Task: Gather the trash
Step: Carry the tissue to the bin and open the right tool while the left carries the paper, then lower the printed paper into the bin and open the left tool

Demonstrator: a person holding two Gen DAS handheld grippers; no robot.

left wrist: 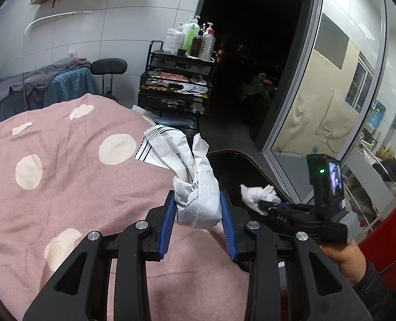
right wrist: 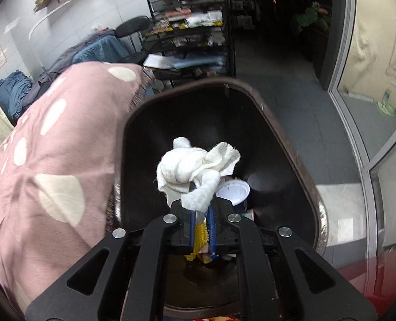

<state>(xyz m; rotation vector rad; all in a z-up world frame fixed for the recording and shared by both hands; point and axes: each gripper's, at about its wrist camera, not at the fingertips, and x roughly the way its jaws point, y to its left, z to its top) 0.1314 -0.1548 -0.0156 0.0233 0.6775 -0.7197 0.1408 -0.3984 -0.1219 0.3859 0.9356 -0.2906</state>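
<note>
My left gripper (left wrist: 198, 208) is shut on a crumpled white wrapper (left wrist: 198, 184) with printed text, held above the pink dotted blanket (left wrist: 64, 176). My right gripper (right wrist: 201, 214) is shut on a crumpled white tissue (right wrist: 195, 171) and holds it over the open dark trash bin (right wrist: 275, 123). The right gripper with its tissue (left wrist: 256, 194) also shows in the left wrist view, right of my left gripper, above the bin (left wrist: 240, 157). A white lid (right wrist: 234, 191) and yellow scrap (right wrist: 198, 236) lie inside the bin.
A black wire trolley (left wrist: 176, 85) with bottles on top stands beyond the bed. A black chair (left wrist: 108, 68) and blue bedding (left wrist: 64, 85) are at the back left. A glass door (left wrist: 323, 80) is at the right, a dark doorway behind.
</note>
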